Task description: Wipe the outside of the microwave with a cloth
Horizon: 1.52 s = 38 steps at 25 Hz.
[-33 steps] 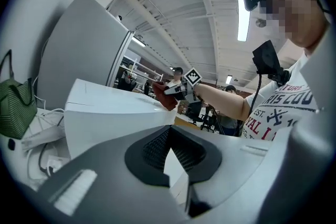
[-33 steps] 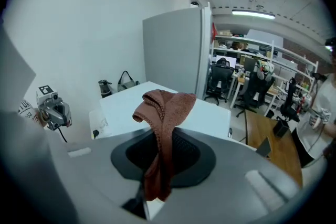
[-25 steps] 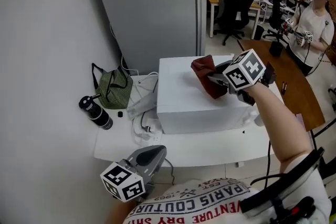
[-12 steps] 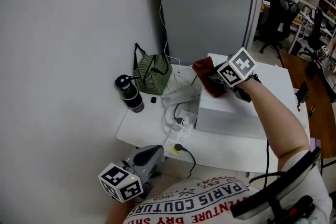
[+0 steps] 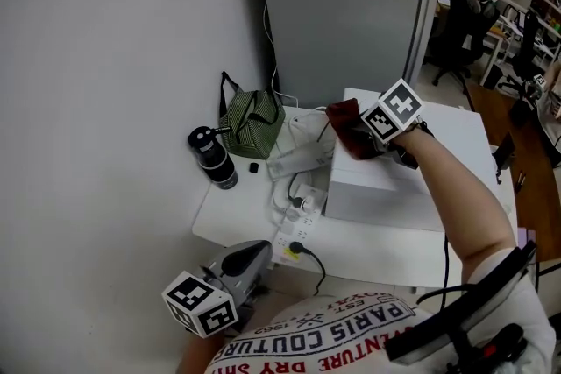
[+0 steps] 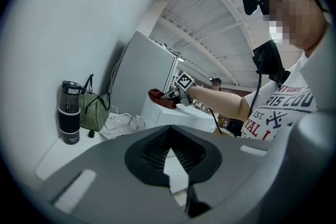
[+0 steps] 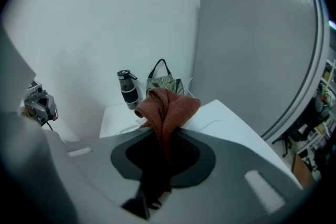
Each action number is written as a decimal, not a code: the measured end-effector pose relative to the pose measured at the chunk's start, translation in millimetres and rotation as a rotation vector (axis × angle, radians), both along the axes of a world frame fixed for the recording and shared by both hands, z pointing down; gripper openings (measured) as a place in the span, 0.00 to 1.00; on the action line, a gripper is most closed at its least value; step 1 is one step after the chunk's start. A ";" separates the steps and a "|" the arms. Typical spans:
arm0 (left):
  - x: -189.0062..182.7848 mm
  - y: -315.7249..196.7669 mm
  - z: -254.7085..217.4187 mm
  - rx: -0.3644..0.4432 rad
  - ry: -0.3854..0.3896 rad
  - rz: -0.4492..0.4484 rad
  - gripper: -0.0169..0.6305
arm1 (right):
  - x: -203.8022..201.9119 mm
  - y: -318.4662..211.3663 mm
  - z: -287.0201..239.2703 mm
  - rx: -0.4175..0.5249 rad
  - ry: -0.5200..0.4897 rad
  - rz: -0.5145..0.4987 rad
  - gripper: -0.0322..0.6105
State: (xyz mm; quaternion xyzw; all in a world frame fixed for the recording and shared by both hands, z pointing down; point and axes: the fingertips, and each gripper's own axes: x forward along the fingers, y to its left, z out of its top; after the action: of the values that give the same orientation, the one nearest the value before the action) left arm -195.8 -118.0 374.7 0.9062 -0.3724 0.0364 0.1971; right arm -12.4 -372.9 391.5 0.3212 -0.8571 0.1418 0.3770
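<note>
The white microwave [image 5: 421,175] stands on a white table [image 5: 245,223]. A dark red cloth [image 5: 347,129] lies bunched on the left end of its top, near the back corner. My right gripper [image 5: 354,136] is shut on that cloth and rests low over the top. In the right gripper view the cloth [image 7: 167,105] sticks up from between the closed jaws of the right gripper [image 7: 160,136], with the microwave top [image 7: 231,123] beyond it. My left gripper [image 5: 261,253] hangs low by my body, off the table's front edge, shut and empty. The left gripper view shows the left gripper [image 6: 169,131] pointing at the microwave [image 6: 163,117].
A black bottle [image 5: 210,158] and a green striped bag [image 5: 252,123] stand left of the microwave by the wall. White cables and a power strip [image 5: 296,228] lie between them and the microwave. A tall grey cabinet [image 5: 351,4] rises behind. Office chairs and a brown table [image 5: 530,162] are to the right.
My right gripper has slid the cloth across the microwave top toward its left edge. My head view swung left and closer. The left gripper stayed low.
</note>
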 end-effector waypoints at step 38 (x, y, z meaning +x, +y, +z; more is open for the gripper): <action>234.0 -5.9 1.0 -0.012 0.017 0.524 0.04 | 390.6 135.6 -7.1 0.002 -0.040 0.639 0.13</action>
State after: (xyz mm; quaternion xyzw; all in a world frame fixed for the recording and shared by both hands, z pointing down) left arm 38.2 -123.9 375.7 0.9708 -0.1230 0.0809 0.1893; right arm 378.2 -237.3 384.4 0.5718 -0.7202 0.2585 0.2961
